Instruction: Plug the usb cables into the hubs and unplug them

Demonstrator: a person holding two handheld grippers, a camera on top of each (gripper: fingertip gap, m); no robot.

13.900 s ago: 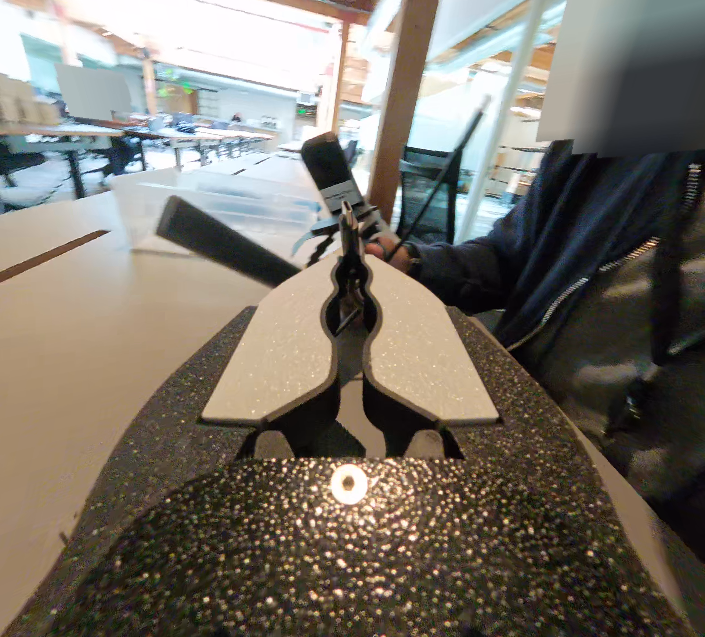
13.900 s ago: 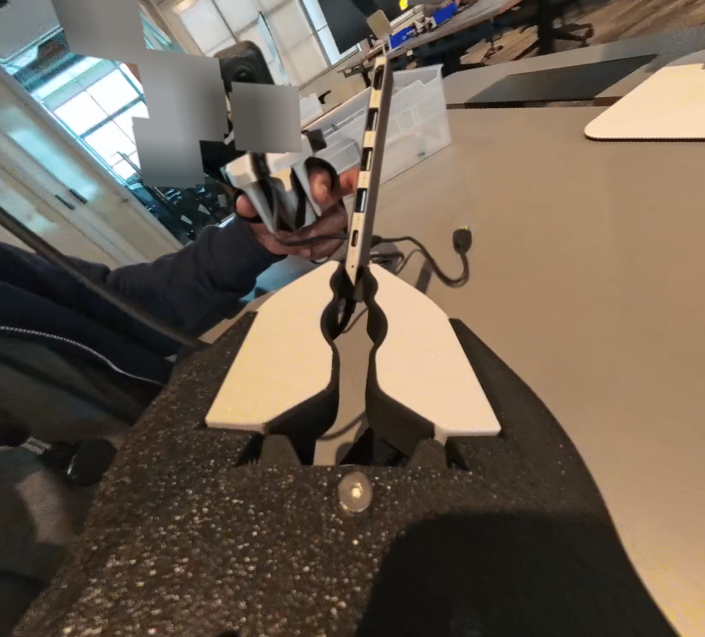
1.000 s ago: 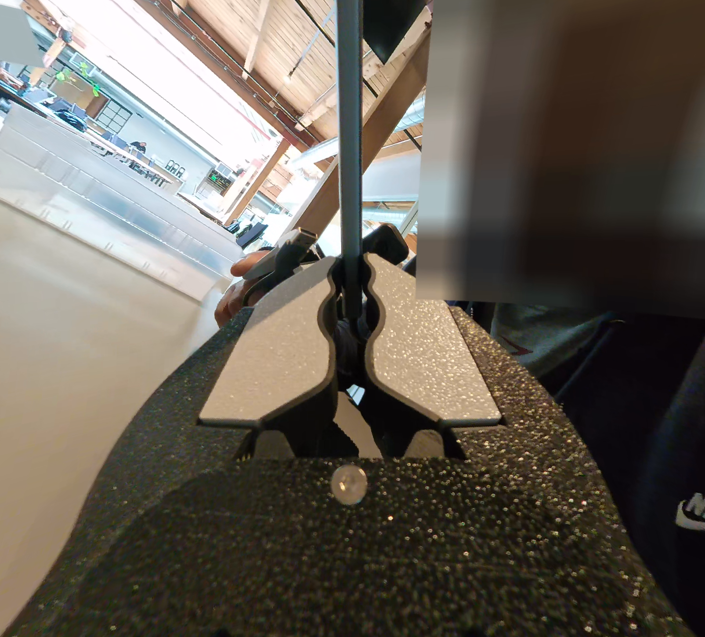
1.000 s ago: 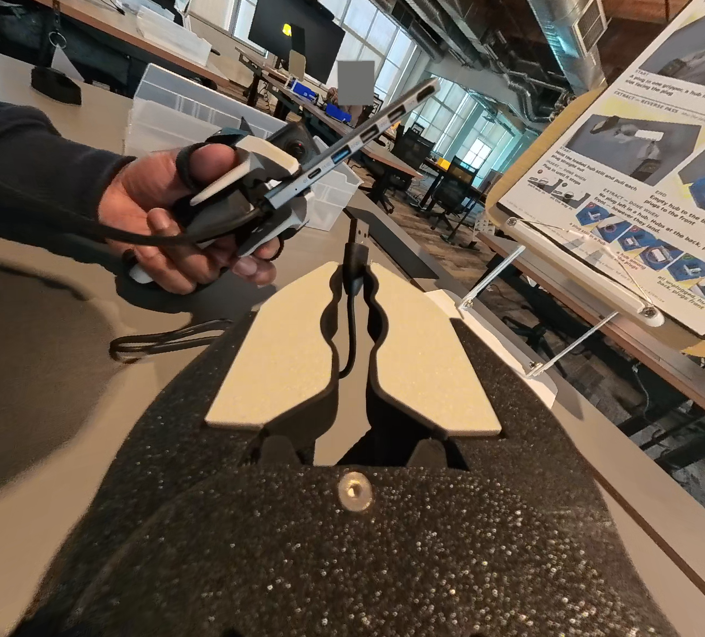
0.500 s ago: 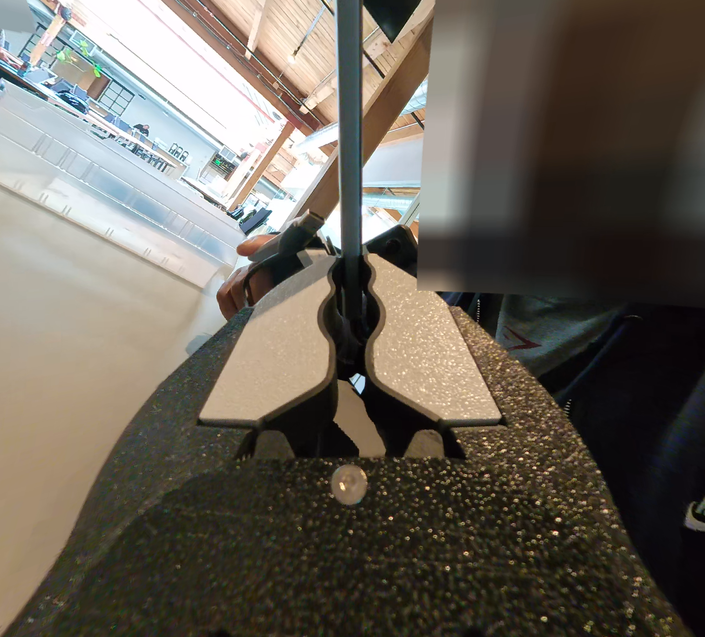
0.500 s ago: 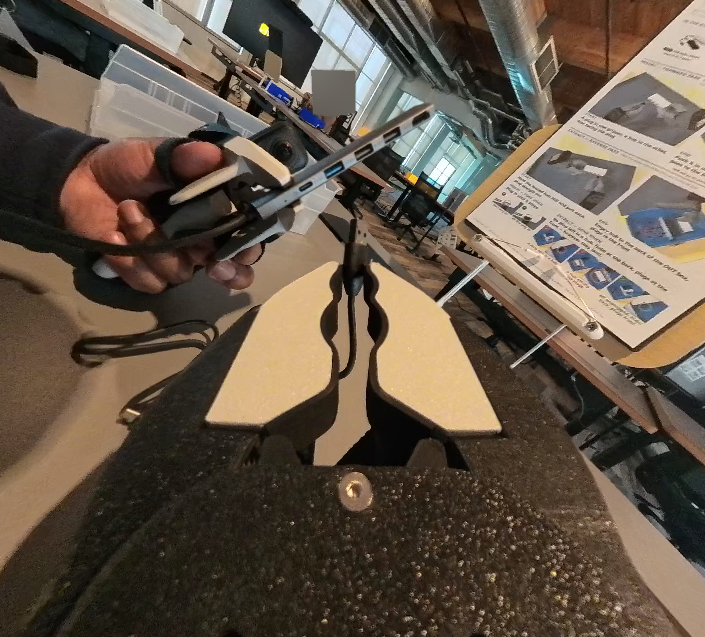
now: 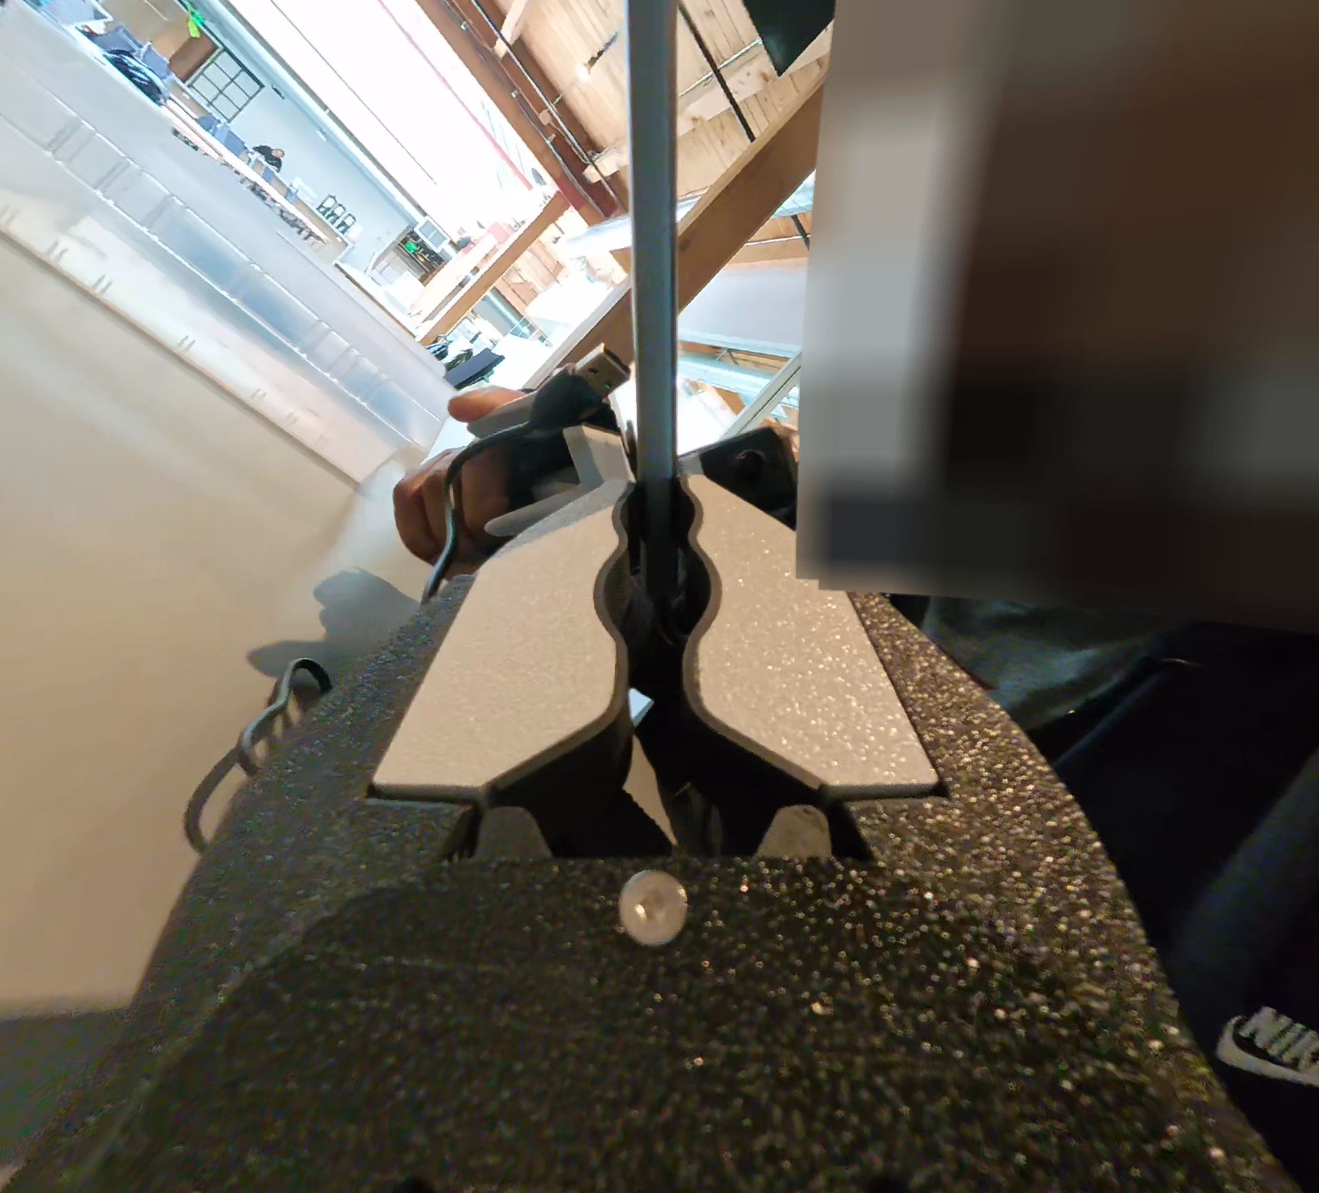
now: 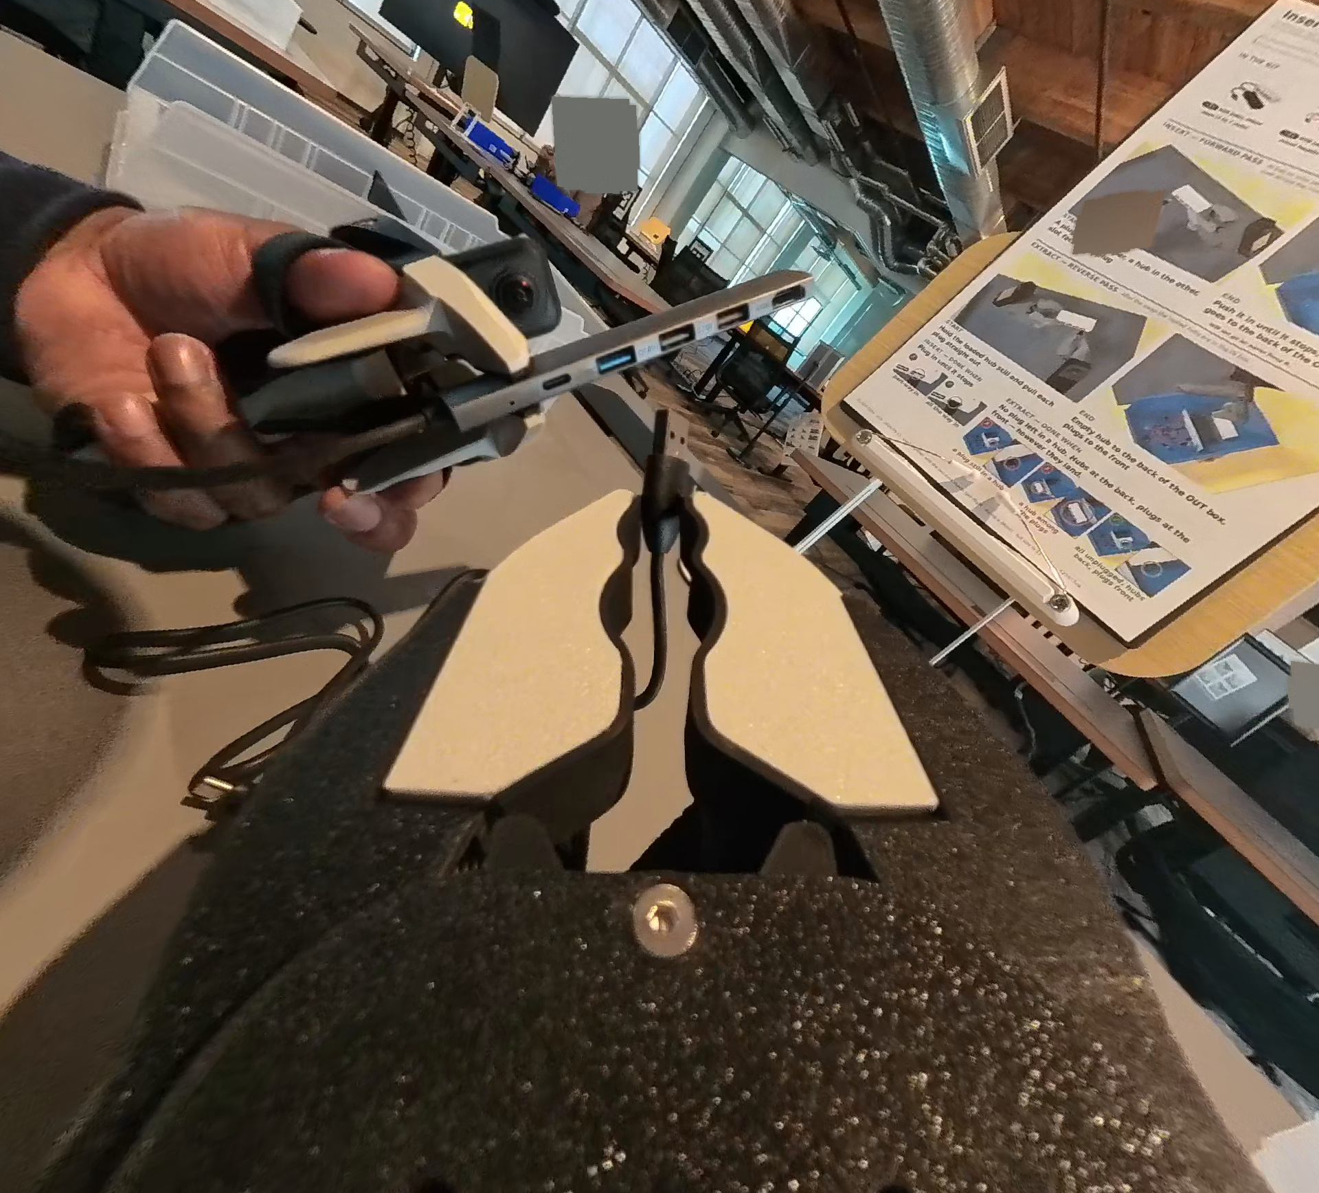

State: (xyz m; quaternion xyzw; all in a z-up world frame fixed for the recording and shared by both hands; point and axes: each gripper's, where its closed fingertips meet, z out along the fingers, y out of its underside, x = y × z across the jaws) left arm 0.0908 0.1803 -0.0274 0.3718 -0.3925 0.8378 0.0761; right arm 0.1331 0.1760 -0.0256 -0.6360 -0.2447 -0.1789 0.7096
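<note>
Beige table (image 8: pixel 86 823), USB plug (image 8: pixel 664 466) below hub (image 8: pixel 642 352)

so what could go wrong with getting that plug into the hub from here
1. The plug sits below the hub and apart from it, not lined up with any port, so it could hit the casing.
2. The left gripper clamps only one end of the hub, so a push might lever it loose.
3. The cable lies looped on the table and could drag on the right gripper.

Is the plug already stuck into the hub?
No, the plug sits below the hub, with a gap between them.
</note>
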